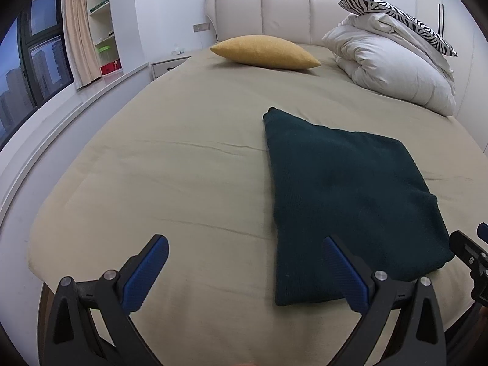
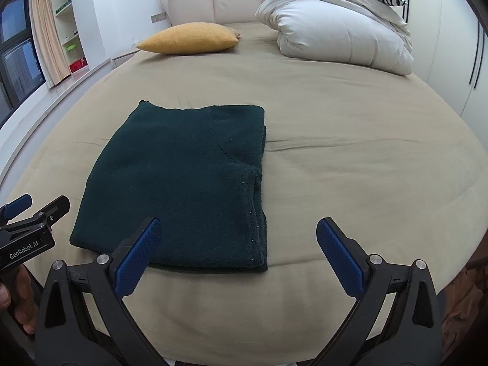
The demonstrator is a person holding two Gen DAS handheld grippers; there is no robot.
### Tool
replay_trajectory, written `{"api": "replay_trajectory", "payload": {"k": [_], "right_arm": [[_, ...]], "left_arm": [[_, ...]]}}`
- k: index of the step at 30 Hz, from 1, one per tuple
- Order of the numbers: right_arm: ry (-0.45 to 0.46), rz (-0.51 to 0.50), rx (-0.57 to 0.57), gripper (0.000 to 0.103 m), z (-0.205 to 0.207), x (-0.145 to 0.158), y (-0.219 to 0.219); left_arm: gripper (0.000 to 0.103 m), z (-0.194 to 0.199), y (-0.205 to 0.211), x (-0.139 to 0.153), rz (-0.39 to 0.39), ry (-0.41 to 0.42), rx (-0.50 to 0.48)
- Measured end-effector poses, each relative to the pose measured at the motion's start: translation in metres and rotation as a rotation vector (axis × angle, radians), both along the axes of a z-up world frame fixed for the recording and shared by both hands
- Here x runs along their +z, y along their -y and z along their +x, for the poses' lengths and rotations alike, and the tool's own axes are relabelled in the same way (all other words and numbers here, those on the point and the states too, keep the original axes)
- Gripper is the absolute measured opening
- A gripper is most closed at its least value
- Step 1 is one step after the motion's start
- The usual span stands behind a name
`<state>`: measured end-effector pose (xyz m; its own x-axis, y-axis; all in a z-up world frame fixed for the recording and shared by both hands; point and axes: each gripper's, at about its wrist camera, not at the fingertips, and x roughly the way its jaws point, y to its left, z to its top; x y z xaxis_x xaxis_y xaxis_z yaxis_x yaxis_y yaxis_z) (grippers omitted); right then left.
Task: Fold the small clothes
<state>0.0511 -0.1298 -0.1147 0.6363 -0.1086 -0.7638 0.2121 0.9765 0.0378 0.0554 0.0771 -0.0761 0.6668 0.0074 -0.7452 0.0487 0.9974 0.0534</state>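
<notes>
Green cloth: a dark green garment (image 2: 180, 183) lies folded in a neat block on the bed, near its front edge.
Folds: layered edges show on its right side in the right wrist view.
Left claw: the left claw (image 1: 244, 262) hangs spread wide and holds nothing. Its right finger is over the cloth's front left corner.
Right claw: the right claw (image 2: 239, 244) is spread wide too, with nothing in it. Its left finger is over the cloth's front edge.
Bed: the bed (image 2: 350, 167) has a tan sheet with a few creases.
Far end: a yellow pillow (image 1: 265, 52) and a rolled white quilt (image 1: 393, 70) with a zebra pillow (image 1: 396, 15) on top.
</notes>
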Motion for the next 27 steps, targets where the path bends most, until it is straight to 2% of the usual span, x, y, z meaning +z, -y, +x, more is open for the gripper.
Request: {"api": "replay_trajectory", "payload": {"k": [27], "right_arm": [[-0.006,0.015,-0.009,0.103,0.0004,0.0003,-0.0067]], "left_arm": [[0.103,-0.0023,0.0028,-0.0003,0.001,-0.002,-0.005]]}}
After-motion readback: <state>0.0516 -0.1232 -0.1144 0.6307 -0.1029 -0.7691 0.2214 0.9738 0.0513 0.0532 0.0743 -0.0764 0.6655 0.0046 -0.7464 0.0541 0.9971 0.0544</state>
